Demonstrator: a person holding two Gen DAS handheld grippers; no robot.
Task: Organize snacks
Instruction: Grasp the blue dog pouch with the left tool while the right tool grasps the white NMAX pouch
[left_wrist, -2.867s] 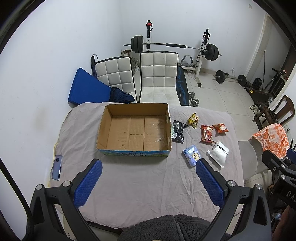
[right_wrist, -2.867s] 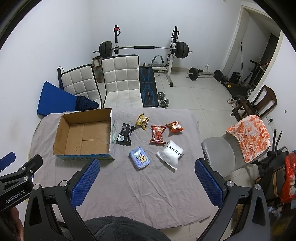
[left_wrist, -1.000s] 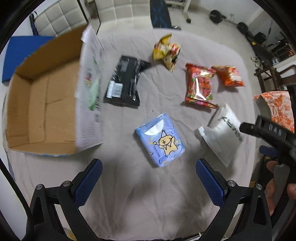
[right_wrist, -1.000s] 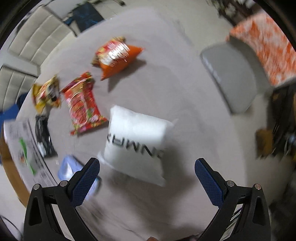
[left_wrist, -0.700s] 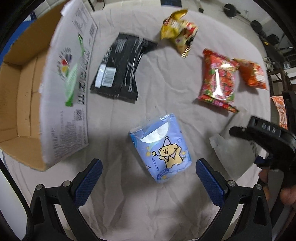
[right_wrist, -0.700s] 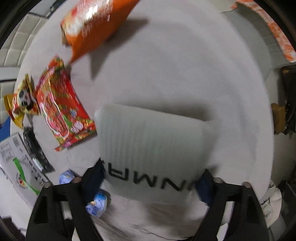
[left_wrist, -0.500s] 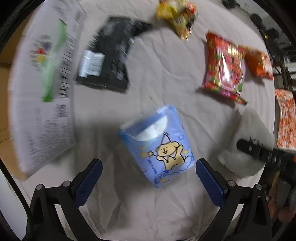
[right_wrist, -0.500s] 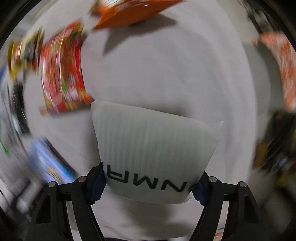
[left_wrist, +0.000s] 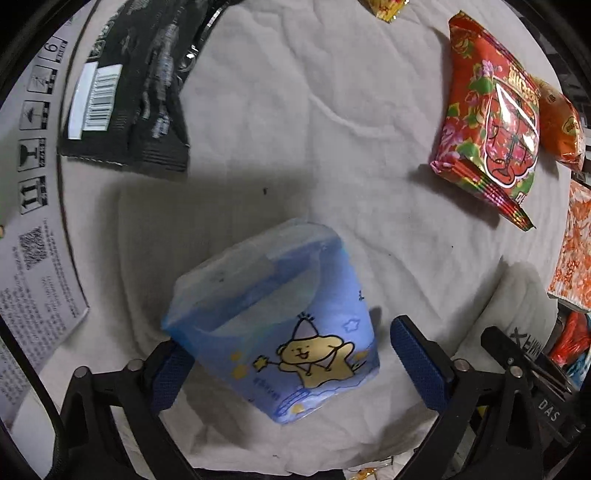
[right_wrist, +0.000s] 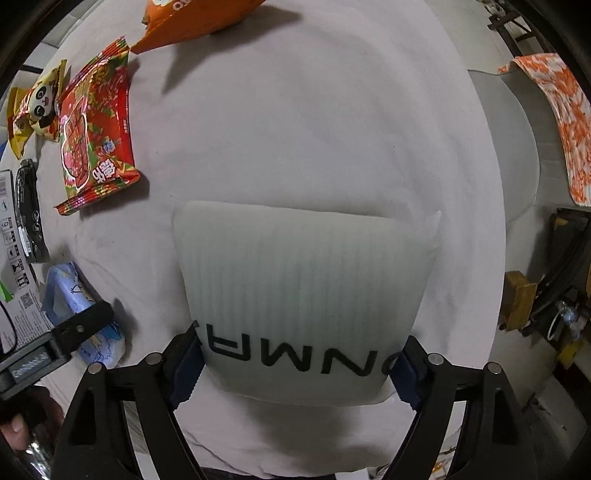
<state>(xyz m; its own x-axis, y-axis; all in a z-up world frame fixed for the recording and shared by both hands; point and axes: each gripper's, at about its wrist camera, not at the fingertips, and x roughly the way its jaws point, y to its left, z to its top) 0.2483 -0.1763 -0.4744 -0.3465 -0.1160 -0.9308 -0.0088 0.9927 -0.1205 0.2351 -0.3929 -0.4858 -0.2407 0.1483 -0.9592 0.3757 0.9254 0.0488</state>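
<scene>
A blue packet with a cartoon dog (left_wrist: 273, 332) lies on the grey cloth between the blue pads of my left gripper (left_wrist: 295, 365); the left pad touches it, while a small gap shows at the right pad. My right gripper (right_wrist: 295, 365) has both pads pressed against a white pouch with black letters (right_wrist: 303, 295). The blue packet (right_wrist: 77, 295) also shows at the left of the right wrist view, with the left gripper's finger over it.
A black packet (left_wrist: 129, 96), a red flowered bag (left_wrist: 491, 122), an orange bag (left_wrist: 561, 125) and a yellow panda bag (right_wrist: 33, 107) lie on the cloth. The cardboard box wall (left_wrist: 29, 221) stands at the left. A grey chair seat (right_wrist: 506, 147) sits beyond the table's right edge.
Both grippers came down from a high view of the table onto their packets. The left narrowed around the blue packet; the right went from open to shut on the white pouch.
</scene>
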